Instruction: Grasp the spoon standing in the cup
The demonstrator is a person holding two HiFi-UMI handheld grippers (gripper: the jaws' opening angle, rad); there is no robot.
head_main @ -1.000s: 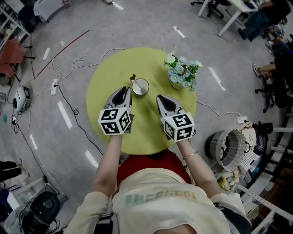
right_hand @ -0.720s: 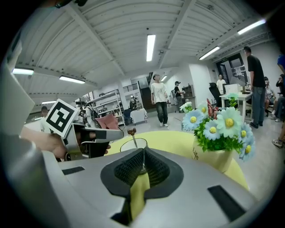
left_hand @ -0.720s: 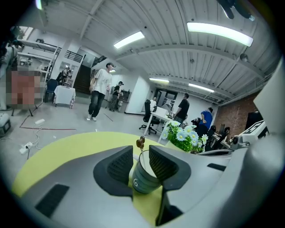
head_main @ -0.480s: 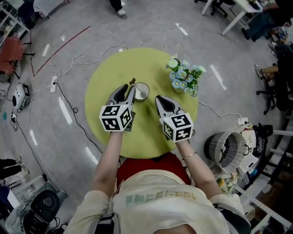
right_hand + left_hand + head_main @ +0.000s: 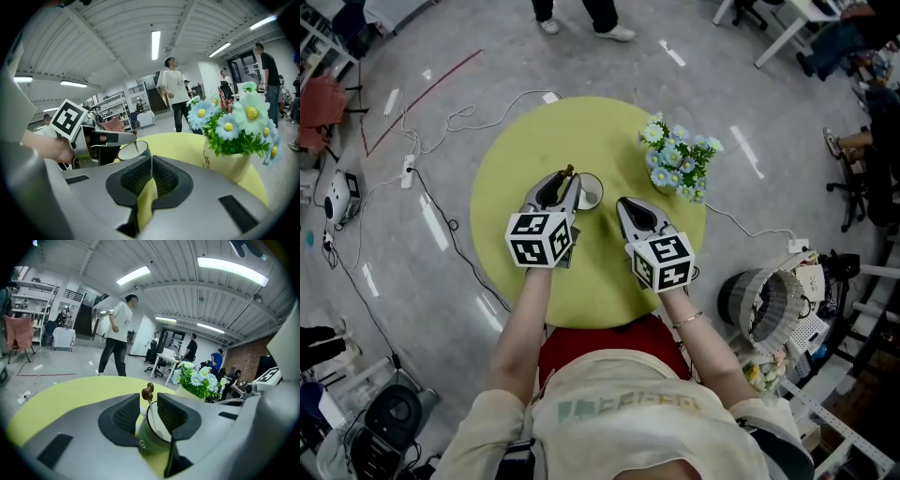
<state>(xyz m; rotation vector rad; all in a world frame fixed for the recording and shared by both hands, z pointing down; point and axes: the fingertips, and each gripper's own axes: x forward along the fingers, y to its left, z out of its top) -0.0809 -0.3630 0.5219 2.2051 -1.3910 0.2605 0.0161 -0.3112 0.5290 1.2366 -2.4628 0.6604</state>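
A dark green cup (image 5: 591, 194) (image 5: 151, 436) (image 5: 133, 150) stands on the round yellow-green table (image 5: 525, 141). A thin spoon with a brown knobbed top (image 5: 570, 172) (image 5: 148, 393) leans upright in it. My left gripper (image 5: 563, 180) (image 5: 148, 402) is open, its jaws either side of the spoon's top, above the cup's near rim. My right gripper (image 5: 626, 203) (image 5: 151, 161) hovers to the right of the cup, shut with nothing in it; its view shows the left gripper (image 5: 112, 137) at the cup.
A pot of blue and white daisies (image 5: 675, 155) (image 5: 229, 126) stands at the table's right rear. Cables (image 5: 441, 131) trail over the floor on the left. A wire basket (image 5: 764, 305) sits at lower right. A person (image 5: 117, 333) walks beyond the table.
My left gripper has moved forward and right until its open jaws flank the spoon's top. The right gripper has hardly moved. A person has walked in at the top.
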